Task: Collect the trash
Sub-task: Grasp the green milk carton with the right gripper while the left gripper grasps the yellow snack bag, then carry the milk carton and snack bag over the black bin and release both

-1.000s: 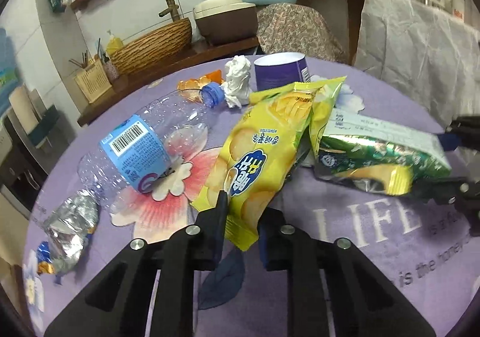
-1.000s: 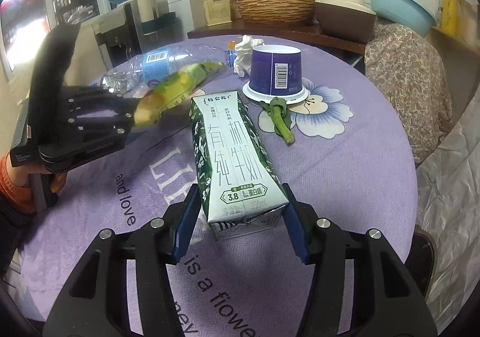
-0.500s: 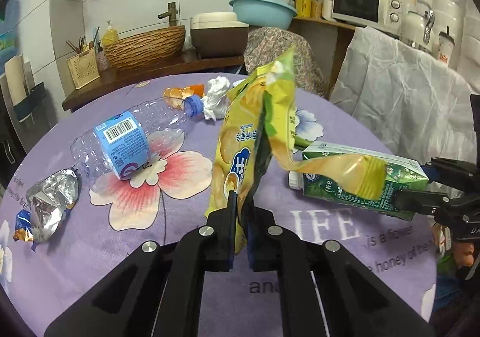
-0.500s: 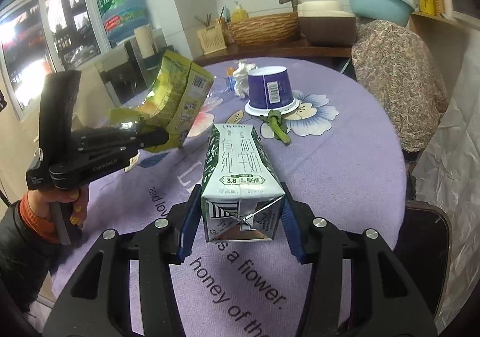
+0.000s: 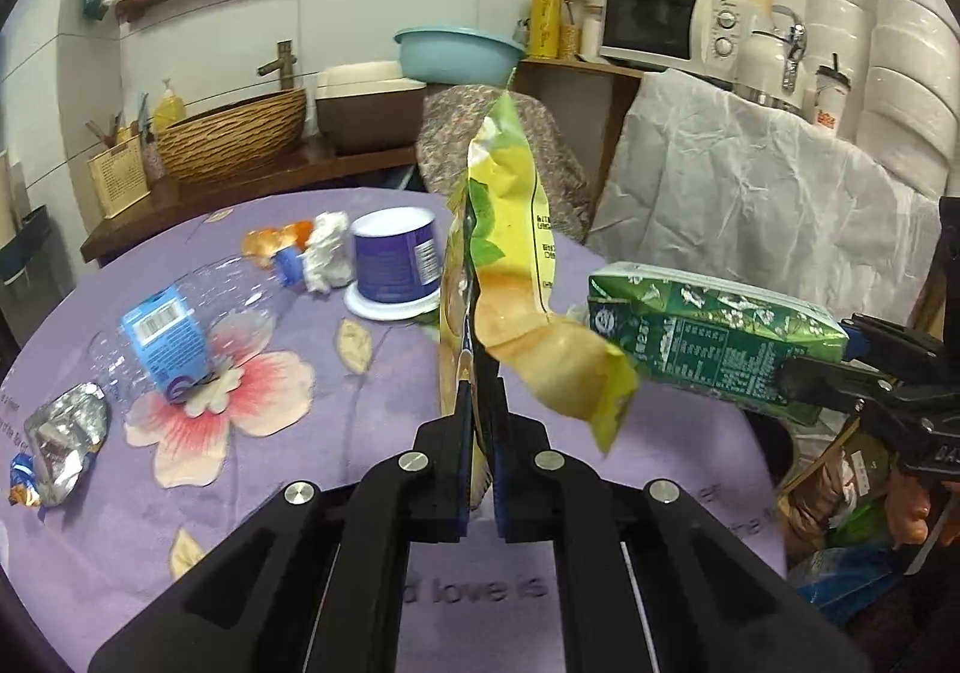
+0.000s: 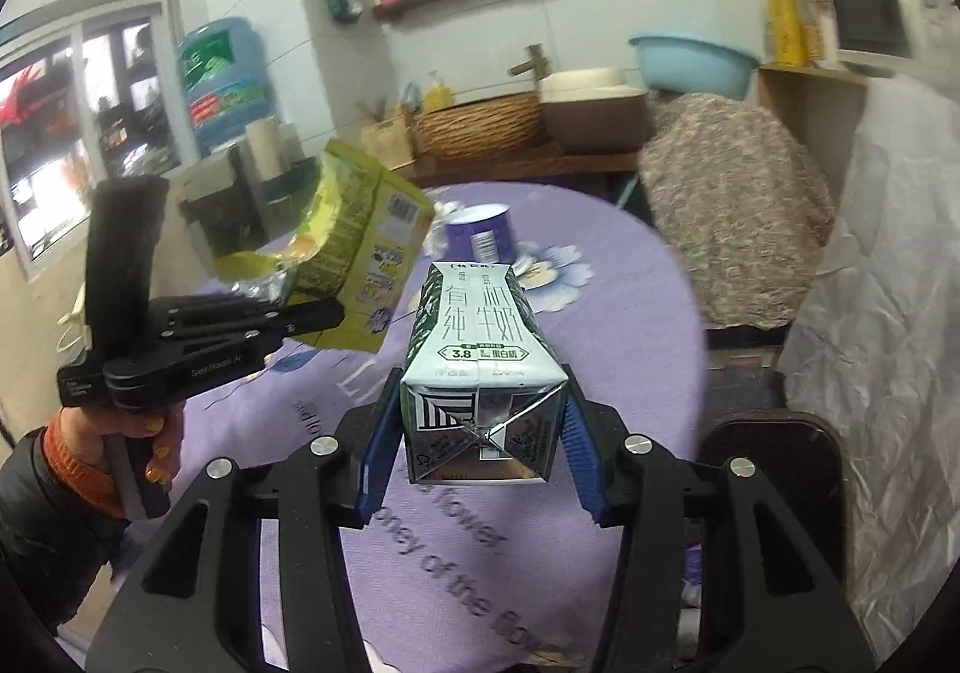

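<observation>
My left gripper (image 5: 480,403) is shut on a yellow chip bag (image 5: 510,277), which hangs upright above the purple tablecloth (image 5: 300,493). My right gripper (image 6: 480,421) is shut on a green and white milk carton (image 6: 480,367), held off the table. In the left wrist view the carton (image 5: 714,337) pokes in from the right. In the right wrist view the bag (image 6: 354,253) and the left gripper (image 6: 336,316) show at the left. Still lying on the table are a clear bottle with a blue label (image 5: 174,337), a foil wrapper (image 5: 60,439), a white tissue wad (image 5: 327,253) and a purple cup (image 5: 393,268), upside down.
An orange wrapper (image 5: 270,238) lies behind the bottle. A white plastic sheet (image 5: 750,193) drapes over furniture at the right. Bagged rubbish (image 5: 840,487) sits below the table's right edge. A dark stool (image 6: 774,463) stands beside the table. A wicker basket (image 5: 234,133) sits on the back counter.
The left gripper closed on the chip bag and lifted it off the table. The right gripper raised the milk carton clear of the cloth; both drew toward the table's right edge.
</observation>
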Available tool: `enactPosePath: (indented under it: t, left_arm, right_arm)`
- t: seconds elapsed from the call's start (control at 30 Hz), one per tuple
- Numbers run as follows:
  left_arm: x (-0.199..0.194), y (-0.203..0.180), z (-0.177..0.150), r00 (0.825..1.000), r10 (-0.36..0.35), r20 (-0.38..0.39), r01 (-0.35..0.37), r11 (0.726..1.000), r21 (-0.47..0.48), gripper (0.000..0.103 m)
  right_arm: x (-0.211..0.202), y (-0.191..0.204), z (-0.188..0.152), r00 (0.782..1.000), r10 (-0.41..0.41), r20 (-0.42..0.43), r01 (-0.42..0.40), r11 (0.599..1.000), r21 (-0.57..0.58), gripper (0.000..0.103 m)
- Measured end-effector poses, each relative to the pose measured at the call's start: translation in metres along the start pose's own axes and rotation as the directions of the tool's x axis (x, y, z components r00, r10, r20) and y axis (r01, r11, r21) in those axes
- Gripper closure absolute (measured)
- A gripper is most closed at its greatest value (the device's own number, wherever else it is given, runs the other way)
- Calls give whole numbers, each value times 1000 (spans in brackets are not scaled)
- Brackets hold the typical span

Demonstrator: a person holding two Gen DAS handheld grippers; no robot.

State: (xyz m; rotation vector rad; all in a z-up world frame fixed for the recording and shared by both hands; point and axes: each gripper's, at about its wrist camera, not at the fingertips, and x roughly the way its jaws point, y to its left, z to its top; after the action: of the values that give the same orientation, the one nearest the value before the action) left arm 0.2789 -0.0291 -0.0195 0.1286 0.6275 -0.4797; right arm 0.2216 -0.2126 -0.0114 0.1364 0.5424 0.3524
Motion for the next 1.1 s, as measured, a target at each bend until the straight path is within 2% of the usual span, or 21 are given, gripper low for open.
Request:
enactPosePath:
  t: [0.1, 0.23, 0.4, 0.5, 0.57, 0.67, 0.7, 0.8, 1.0, 1.1]
  left_arm:
    - [8, -24, 12, 999, -50, 7, 50, 998, 27, 97]
    - [22, -61, 29, 990, -140, 9, 139, 989, 52, 97]
    - [52, -129, 42, 973, -229, -28, 230, 967, 112, 97]
    - [73, -163, 43, 964, -257, -69, 264, 955, 132, 97]
    - [95, -186, 41, 951, -283, -120, 297, 947, 119, 97]
    - [127, -217, 33, 924, -313, -220, 341, 935, 101, 97]
    - [133, -225, 29, 920, -311, -238, 343, 934, 106, 97]
    - [160, -249, 14, 894, -312, -322, 359, 928, 96, 97]
    - [212, -256, -22, 839, -311, -446, 342, 940, -11, 97]
    - [229, -259, -32, 827, -295, -479, 327, 945, -19, 97]
  right_arm:
    - [-16, -19, 0, 998, -48, 30, 46, 998, 43, 53]
    - [-42, -51, -6, 987, -150, 57, 143, 984, 107, 53]
    - [-73, -92, -25, 947, -317, 54, 306, 938, 161, 53]
    - [-83, -116, -41, 920, -391, 17, 382, 906, 184, 53]
    - [-85, -133, -55, 899, -438, -23, 434, 880, 195, 53]
    - [-83, -153, -78, 889, -450, -81, 456, 859, 233, 53]
    - [-80, -161, -87, 891, -441, -109, 454, 855, 249, 53]
    - [-73, -176, -111, 887, -431, -165, 460, 846, 269, 53]
    - [-53, -190, -145, 874, -427, -231, 479, 839, 258, 54]
    - [-36, -201, -158, 875, -405, -264, 471, 838, 275, 54]
